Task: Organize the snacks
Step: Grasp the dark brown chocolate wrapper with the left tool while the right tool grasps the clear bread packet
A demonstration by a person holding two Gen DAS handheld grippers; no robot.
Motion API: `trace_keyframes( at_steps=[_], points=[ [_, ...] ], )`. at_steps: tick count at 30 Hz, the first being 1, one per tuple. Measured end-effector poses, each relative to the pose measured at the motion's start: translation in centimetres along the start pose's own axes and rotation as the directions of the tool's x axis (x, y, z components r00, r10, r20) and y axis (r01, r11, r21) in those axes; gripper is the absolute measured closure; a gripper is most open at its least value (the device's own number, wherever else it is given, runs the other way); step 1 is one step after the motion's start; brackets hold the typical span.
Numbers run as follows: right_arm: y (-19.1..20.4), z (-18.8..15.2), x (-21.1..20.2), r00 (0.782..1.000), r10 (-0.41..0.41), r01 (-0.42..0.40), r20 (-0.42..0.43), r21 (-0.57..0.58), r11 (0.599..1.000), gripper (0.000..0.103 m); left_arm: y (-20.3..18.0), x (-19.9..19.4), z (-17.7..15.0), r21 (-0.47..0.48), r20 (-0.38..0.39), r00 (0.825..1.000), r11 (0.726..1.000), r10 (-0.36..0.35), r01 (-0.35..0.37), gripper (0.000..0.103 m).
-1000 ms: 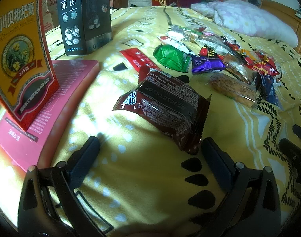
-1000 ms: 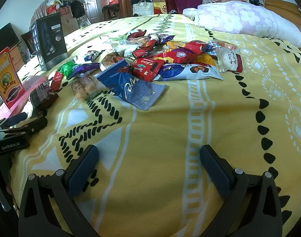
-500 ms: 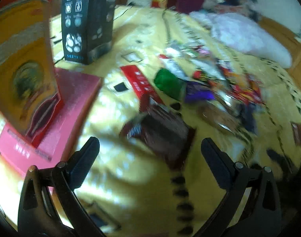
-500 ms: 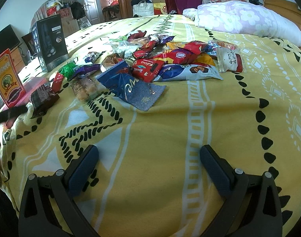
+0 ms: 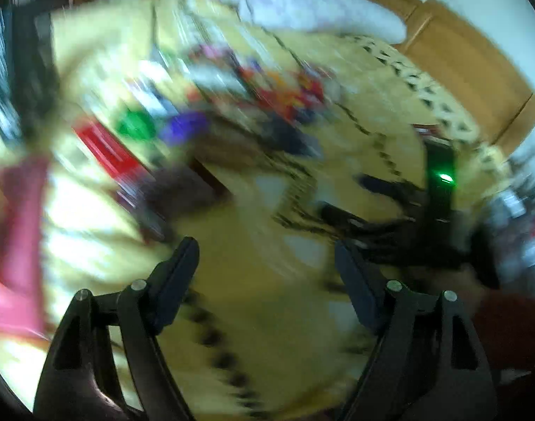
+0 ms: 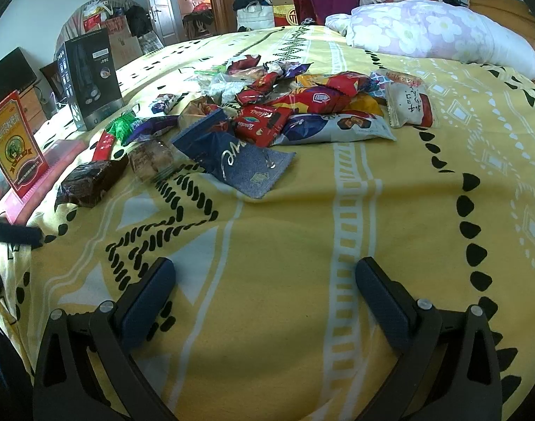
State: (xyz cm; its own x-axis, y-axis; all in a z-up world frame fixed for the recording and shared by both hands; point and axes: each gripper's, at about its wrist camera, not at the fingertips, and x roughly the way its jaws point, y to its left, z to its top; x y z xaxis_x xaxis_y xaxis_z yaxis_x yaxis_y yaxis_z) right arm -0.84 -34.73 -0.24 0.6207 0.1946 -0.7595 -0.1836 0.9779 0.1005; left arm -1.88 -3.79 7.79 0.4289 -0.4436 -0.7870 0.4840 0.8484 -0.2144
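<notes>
The snacks [image 6: 302, 105] lie in a heap on the bed [image 6: 302, 245], before the pillow [image 6: 442, 31]. The left gripper [image 5: 267, 263], empty, has just been closing a little; the right gripper [image 6: 263, 280] stands wide, empty.

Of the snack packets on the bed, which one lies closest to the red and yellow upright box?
The dark brown packet, lying alone beside the pink box that carries the upright box; the other packets sit farther right.
</notes>
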Motion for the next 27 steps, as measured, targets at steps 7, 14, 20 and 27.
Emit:
trace_keyframes(
  at_steps=[7, 14, 20, 27],
  points=[
    [0.0, 0.0, 0.0, 1.000, 0.003, -0.003, 0.001, 0.002, 1.000, 0.000, 4.8, 5.9, 3.5, 0.073, -0.079, 0.992, 0.993, 0.098, -0.092, 0.008],
    [-0.1, 0.1, 0.0, 1.000, 0.014, -0.014, 0.002, 0.010, 1.000, 0.000, 5.7, 7.3, 2.3, 0.015, -0.124, 0.989, 0.997, 0.079, -0.078, 0.017],
    [-0.1, 0.1, 0.0, 1.000, 0.014, -0.014, 0.002, 0.010, 1.000, 0.000, 1.9, 4.2, 1.4, 0.091, -0.105, 0.993, 0.994, -0.048, 0.057, 0.025],
    [-0.1, 0.1, 0.0, 1.000, 0.014, -0.014, 0.002, 0.010, 1.000, 0.000, 2.6, 4.6, 2.2, 0.029, -0.024, 1.000, 0.999, 0.018, -0.017, 0.024]
  ],
)
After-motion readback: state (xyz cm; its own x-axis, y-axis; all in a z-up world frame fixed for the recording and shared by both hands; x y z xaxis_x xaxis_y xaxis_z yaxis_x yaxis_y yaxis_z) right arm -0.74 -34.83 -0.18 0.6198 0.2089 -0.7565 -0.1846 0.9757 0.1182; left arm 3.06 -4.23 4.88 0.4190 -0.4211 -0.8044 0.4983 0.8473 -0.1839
